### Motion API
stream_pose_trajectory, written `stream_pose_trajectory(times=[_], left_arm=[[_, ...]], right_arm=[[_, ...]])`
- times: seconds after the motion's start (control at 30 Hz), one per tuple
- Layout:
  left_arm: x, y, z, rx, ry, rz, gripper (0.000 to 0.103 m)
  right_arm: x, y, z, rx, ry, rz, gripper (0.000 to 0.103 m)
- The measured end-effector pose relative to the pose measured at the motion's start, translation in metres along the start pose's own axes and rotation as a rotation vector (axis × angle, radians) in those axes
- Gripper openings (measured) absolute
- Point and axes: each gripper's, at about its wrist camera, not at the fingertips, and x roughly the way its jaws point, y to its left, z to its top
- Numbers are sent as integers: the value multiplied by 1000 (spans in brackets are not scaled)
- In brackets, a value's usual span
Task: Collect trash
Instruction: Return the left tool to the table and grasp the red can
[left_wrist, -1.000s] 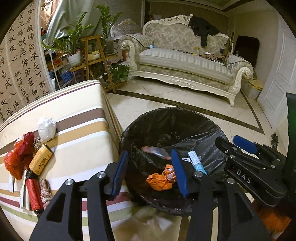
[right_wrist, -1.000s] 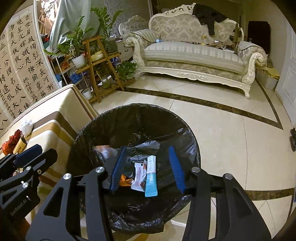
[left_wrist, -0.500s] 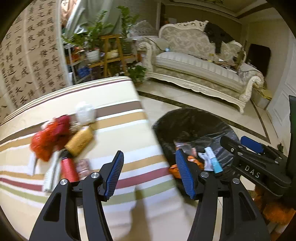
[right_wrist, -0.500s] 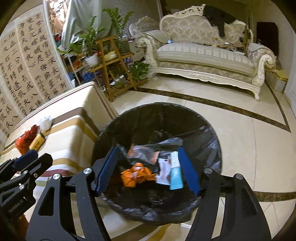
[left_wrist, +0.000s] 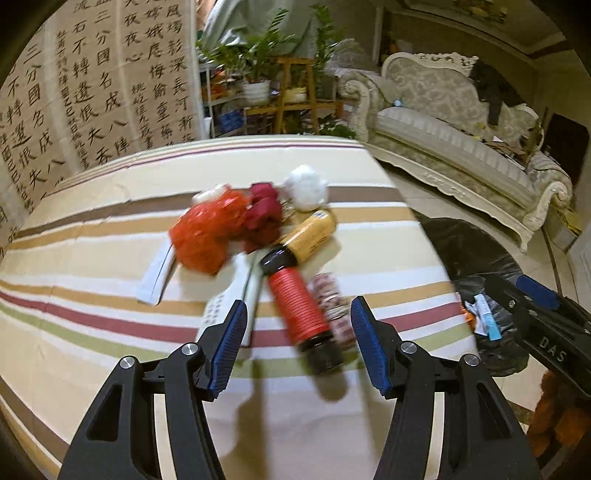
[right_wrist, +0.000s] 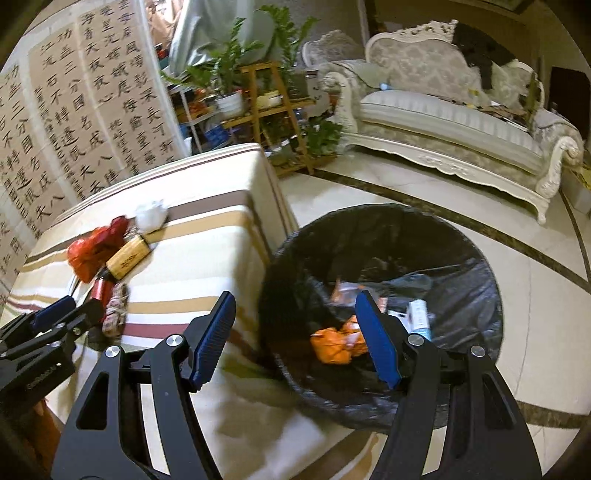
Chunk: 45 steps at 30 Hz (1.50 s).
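My left gripper (left_wrist: 297, 345) stands part open and empty, poised above the striped table (left_wrist: 92, 332) with the red-and-black cylinder (left_wrist: 301, 308) lying below the gap between its jaws; its jaws have just been opening, nothing between them. My right gripper (right_wrist: 293, 336) is likewise part open and empty, straddling the near rim of the black-lined bin (right_wrist: 380, 314); its jaws too have just opened, nothing gripped.

Progress, by my judgement: partly done. The bin holds one orange crumpled wrapper (right_wrist: 334, 343), one white-and-blue packet (right_wrist: 419, 317) and at least one more scrap I cannot identify.

Left on the table, counted: one red-and-black cylinder, one tan cylinder (left_wrist: 310, 234), one crumpled red-orange bag (left_wrist: 208, 234), one dark red wad (left_wrist: 264, 218), one white crumpled tissue (left_wrist: 306, 188), one patterned roll (left_wrist: 332, 306), two flat white packets (left_wrist: 157, 273). Blur may hide others.
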Motion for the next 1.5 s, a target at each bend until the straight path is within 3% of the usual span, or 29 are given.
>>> stream_pose_trajectory(times=[0.07, 0.3, 0.37, 0.83, 1.2, 1.37, 1.5], left_arm=[[2, 2, 0, -2, 9, 0, 49], [9, 2, -2, 0, 26, -13, 42], [11, 3, -2, -2, 30, -25, 31], [-4, 2, -6, 19, 3, -47, 28], [-27, 35, -11, -16, -36, -12, 28], [-29, 56, -14, -40, -44, 19, 28], [-27, 72, -16, -66, -38, 33, 28]], right_arm=[[0, 7, -1, -12, 4, 8, 66], [2, 18, -2, -31, 15, 17, 66], [2, 18, -2, -33, 17, 17, 66], [4, 34, -2, -63, 25, 38, 66], [8, 80, -4, -148, 44, 93, 66], [13, 106, -2, -193, 53, 121, 62], [19, 123, -3, -235, 73, 130, 52]])
